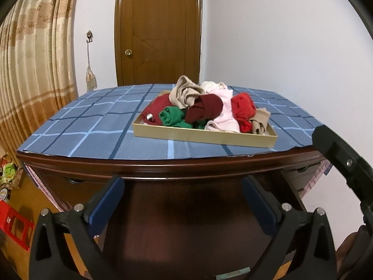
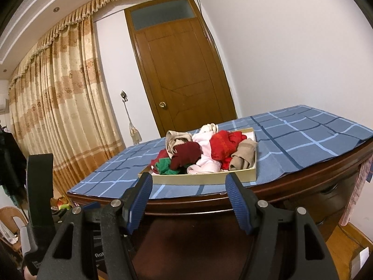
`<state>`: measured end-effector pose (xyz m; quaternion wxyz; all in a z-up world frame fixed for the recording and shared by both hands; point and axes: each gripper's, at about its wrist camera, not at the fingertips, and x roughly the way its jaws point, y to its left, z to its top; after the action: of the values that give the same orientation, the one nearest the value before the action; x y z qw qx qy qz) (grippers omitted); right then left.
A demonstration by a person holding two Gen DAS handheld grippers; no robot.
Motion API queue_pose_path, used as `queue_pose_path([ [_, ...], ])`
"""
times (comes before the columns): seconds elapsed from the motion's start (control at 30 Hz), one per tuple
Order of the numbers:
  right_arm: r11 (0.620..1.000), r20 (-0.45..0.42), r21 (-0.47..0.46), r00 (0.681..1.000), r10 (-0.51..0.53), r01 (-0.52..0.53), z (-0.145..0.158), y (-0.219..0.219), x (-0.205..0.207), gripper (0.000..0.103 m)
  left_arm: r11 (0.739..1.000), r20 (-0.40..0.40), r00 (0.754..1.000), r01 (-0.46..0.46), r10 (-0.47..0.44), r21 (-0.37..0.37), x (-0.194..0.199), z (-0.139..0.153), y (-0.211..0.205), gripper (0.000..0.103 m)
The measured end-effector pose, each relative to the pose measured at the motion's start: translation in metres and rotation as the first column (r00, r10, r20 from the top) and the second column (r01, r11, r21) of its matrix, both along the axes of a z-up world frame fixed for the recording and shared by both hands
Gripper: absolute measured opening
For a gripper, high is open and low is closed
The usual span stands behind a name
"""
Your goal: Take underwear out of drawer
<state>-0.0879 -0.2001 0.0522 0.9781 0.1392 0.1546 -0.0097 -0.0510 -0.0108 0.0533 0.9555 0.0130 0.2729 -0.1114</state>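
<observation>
1. A desk (image 1: pixel 93 121) under a blue checked cloth (image 2: pixel 303 137) stands before a wooden door (image 1: pixel 158 30).
2. Your left gripper (image 1: pixel 183 200) and right gripper (image 2: pixel 188 193) both gape empty, below the desk edge.
3. The underwear (image 2: pixel 205 151) is heaped in the shallow drawer (image 1: pixel 205 136) straight ahead and higher; your right gripper looks nearer.

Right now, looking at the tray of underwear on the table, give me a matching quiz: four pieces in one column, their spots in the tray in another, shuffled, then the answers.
Seen from the left wrist camera.
1. green piece
2. bright red piece
3. pale pink piece
4. maroon piece

A. middle of the pile
B. front left
C. right side, beside a beige piece
D. between the maroon and the bright red

Pairs: 1-B, 2-C, 3-D, 4-A
</observation>
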Motion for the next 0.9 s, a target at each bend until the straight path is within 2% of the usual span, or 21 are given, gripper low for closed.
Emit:
queue_pose_path([
  [0.13, 1.000, 0.020, -0.002, 1.000, 0.001, -0.001, 0.005, 0.003, -0.011, 0.068, 1.000, 0.021, 1.000, 0.001, -0.001, 0.011, -0.012, 0.004, 0.000, 0.102],
  [0.2, 1.000, 0.023, -0.002, 1.000, 0.001, -0.001, 0.005, 0.005, -0.016, 0.073, 1.000, 0.029, 1.000, -0.002, 0.002, 0.009, -0.018, 0.006, 0.001, 0.102],
  [0.43, 1.000, 0.055, -0.001, 0.998, -0.008, 0.008, 0.011, 0.006, -0.037, 0.075, 1.000, 0.057, 0.998, -0.005, 0.005, -0.007, -0.039, 0.010, 0.007, 0.102],
  [0.9, 0.998, 0.125, -0.058, 0.992, -0.031, 0.038, 0.026, 0.016, -0.074, 0.094, 0.999, 0.134, 0.991, -0.023, 0.025, -0.022, -0.069, 0.024, 0.012, 0.103],
])
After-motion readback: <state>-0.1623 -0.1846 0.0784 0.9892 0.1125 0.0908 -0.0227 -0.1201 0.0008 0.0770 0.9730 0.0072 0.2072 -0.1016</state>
